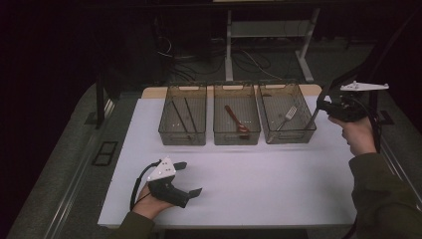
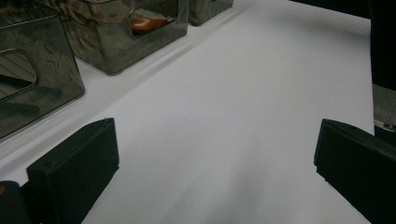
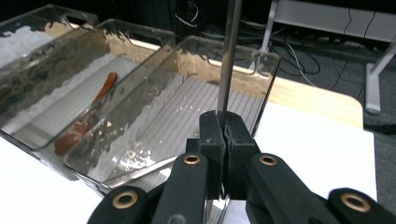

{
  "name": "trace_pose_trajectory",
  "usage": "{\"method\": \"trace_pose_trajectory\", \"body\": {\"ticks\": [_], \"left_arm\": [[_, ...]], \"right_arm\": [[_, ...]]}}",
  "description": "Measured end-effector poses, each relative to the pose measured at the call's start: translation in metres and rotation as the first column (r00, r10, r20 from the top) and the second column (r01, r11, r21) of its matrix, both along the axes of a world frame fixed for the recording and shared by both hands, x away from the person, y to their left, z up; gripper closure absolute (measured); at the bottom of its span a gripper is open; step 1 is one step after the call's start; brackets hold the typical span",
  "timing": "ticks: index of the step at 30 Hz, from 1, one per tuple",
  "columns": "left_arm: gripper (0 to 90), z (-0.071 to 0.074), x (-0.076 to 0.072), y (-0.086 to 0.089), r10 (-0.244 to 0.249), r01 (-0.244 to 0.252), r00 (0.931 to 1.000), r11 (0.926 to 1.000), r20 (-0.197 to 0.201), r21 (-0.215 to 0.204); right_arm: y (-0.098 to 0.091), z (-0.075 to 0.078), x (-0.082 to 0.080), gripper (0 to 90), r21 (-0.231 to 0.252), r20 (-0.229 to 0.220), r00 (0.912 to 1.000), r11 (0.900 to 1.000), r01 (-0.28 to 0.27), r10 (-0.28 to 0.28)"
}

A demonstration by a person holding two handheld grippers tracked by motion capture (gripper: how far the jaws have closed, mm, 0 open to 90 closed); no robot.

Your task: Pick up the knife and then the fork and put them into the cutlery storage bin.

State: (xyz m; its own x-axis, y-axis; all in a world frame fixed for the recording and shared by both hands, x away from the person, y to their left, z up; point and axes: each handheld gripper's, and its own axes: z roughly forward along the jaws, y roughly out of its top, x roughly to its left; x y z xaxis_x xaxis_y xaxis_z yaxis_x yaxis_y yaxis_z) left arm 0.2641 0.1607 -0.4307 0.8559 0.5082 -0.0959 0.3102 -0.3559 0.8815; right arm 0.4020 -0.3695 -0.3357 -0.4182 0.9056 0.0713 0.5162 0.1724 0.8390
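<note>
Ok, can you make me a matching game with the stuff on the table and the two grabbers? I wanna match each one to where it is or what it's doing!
Things:
1. black chopsticks
2. red spoon
3. left gripper
4. right gripper

Places or states:
A. shut on a thin metal stick
B. in the left bin
C. open, over the white table
D. in the middle bin

Pairs: 1-B, 2-D, 3-C, 4-A
</note>
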Motion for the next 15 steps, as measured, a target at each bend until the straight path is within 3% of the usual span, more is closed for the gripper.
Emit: {"method": "trace_pose_trajectory", "body": {"ticks": [10,15], "left_arm": [[0.0,-0.001,0.0,-0.001,-0.007,0.007,1.0,1.0,-0.003,0.001],[0.0,-0.001,0.001,-0.001,-0.009,0.009,0.9999,1.0,-0.004,0.001]], "right_arm": [[0.004,-0.014,0.005,86.9,-0.043,-0.052,0.9986,0.999,-0.013,0.011],[0.009,-0.015,0.009,86.9,-0.042,-0.044,0.999,0.9991,-0.012,0.01]]}}
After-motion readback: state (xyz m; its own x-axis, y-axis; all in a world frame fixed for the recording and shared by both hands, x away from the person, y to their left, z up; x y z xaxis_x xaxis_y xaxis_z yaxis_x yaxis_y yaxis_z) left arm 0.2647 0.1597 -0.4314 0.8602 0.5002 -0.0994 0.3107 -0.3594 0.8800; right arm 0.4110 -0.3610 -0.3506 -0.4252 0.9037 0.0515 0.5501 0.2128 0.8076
